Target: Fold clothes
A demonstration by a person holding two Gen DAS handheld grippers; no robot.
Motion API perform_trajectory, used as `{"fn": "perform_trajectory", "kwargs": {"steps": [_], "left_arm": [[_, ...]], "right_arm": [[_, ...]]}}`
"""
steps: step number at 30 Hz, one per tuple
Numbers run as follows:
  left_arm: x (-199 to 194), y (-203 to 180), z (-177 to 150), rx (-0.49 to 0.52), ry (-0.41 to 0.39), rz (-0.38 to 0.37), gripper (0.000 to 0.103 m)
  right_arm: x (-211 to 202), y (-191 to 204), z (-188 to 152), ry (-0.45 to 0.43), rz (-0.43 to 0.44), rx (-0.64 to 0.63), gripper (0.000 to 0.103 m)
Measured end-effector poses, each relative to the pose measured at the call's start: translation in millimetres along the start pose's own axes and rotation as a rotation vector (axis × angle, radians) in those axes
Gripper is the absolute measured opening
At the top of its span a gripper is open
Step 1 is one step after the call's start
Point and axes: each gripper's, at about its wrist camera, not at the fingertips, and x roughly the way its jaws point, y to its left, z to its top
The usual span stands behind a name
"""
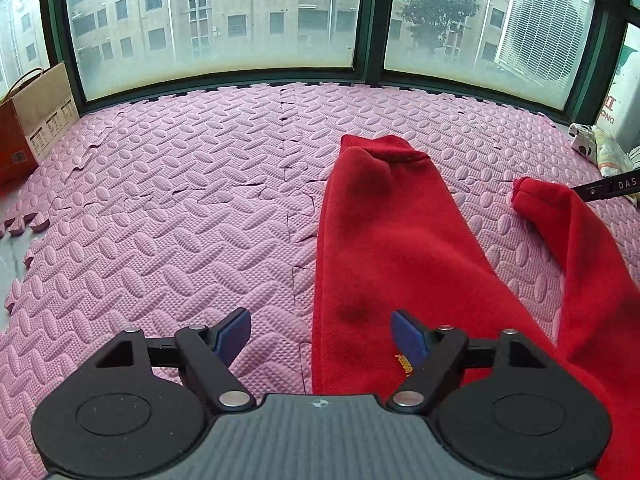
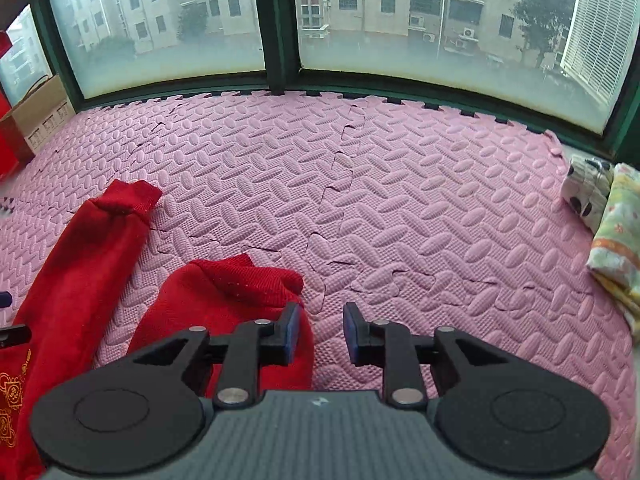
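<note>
Garment: red fleece trousers point(image 1: 384, 240), legs splayed apart on pink foam floor mat point(image 1: 180, 200).
Left gripper point(image 1: 320, 338): jaws released, astride left leg's edge.
Right gripper point(image 2: 320, 334): jaws released, beside right ribbed cuff point(image 2: 244, 280).
Method, judged: legs best pinched near cuffs, laid together evenly.

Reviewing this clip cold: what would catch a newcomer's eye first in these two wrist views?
The red garment stands out first, its two long cuffed parts stretched away across the pink foam mat toward the big window. Both the left gripper and the right gripper are open just above it, holding nothing. Folded patterned cloth sits at the mat's right edge, a paper bag at its far left.
</note>
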Motion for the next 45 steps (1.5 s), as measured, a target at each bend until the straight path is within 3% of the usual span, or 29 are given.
{"fn": "perform_trajectory", "kwargs": {"steps": [4, 6, 8, 11, 13, 16, 17, 22, 27, 29, 32, 37, 45], "left_arm": [[-3, -7, 2, 0.016, -0.003, 0.003, 0.080], [-3, -8, 2, 0.018, -0.001, 0.008, 0.080], [-3, -8, 2, 0.020, 0.001, 0.012, 0.080], [-2, -8, 2, 0.020, 0.001, 0.015, 0.080], [-3, -8, 2, 0.019, 0.000, 0.013, 0.080], [-3, -9, 1, 0.018, 0.000, 0.009, 0.080], [-3, -10, 1, 0.018, -0.002, 0.006, 0.080], [-9, -11, 0, 0.016, -0.011, -0.009, 0.080], [-13, -13, -1, 0.017, -0.014, -0.019, 0.080], [-15, -15, -2, 0.021, -0.013, -0.024, 0.080], [-20, -19, -4, 0.037, -0.014, -0.041, 0.080], [-28, -32, -8, 0.074, -0.013, -0.092, 0.080], [-27, -68, -26, 0.201, 0.011, -0.163, 0.080]], "right_arm": [[12, 4, -6, -0.007, 0.029, 0.030, 0.022], [12, 8, -8, -0.021, 0.030, 0.027, 0.009], [6, 11, -8, -0.043, 0.017, 0.013, 0.007], [-28, 17, -4, -0.178, -0.123, -0.066, 0.007], [-40, 13, -2, -0.223, -0.194, -0.083, 0.008], [-48, 1, -2, -0.235, -0.276, -0.092, 0.025], [-48, -3, -3, -0.223, -0.278, -0.093, 0.025], [-41, 8, -19, -0.127, -0.142, -0.157, 0.026], [-12, 30, -26, -0.064, -0.076, -0.209, 0.027], [5, 39, -23, -0.051, -0.042, -0.198, 0.040], [14, 46, -17, -0.073, -0.049, -0.203, 0.042], [-5, 50, -14, -0.064, -0.038, -0.219, 0.044], [-57, 86, -63, -0.052, 0.053, -0.303, 0.050]]}}
